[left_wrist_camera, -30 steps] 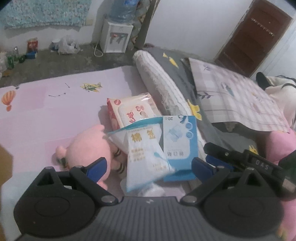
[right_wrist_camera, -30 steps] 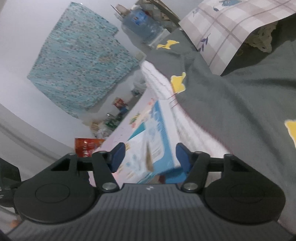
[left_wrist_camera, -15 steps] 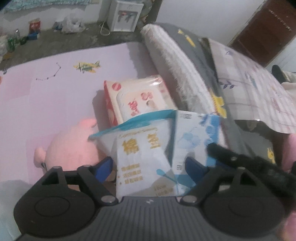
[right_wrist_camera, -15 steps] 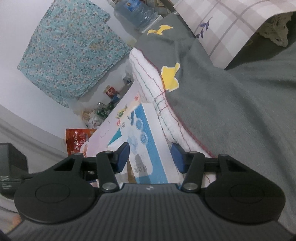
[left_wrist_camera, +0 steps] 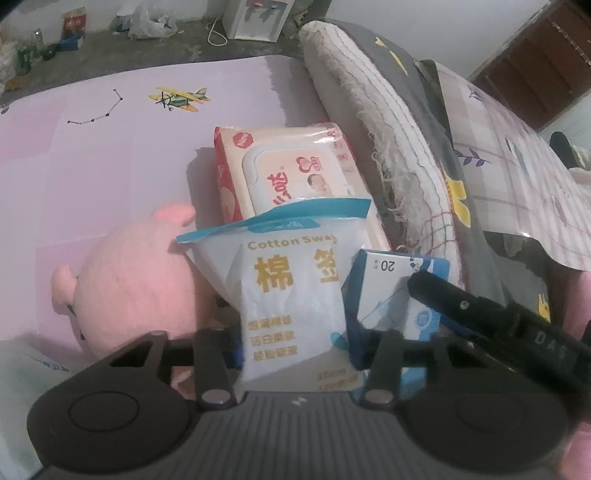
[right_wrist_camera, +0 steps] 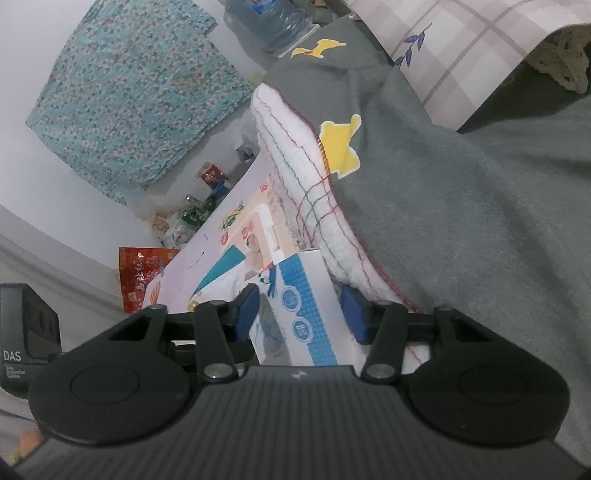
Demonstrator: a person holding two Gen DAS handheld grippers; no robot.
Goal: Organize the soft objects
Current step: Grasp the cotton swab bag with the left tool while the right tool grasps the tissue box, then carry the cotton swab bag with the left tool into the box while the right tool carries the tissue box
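A white cotton swab bag with a teal top lies on a pink-and-red wet wipes pack. My left gripper points steeply down, its jaws closing, and its blue pads pinch the bag's lower part. A pink plush toy lies just left of the bag. To the right stands a blue-and-white box, which also fills the centre of the right wrist view. My right gripper is closing on that box, with a pad against each narrow side. Its black finger crosses the left wrist view.
Everything rests on a pink play mat. A rolled white blanket and a grey blanket with yellow figures press close on the right. A checked sheet lies beyond. Clutter and a water dispenser stand at the far wall.
My left gripper came down over the cotton swab bag and its wide jaws narrowed onto it. My right gripper moved in on the blue-and-white box and its jaws narrowed around it.
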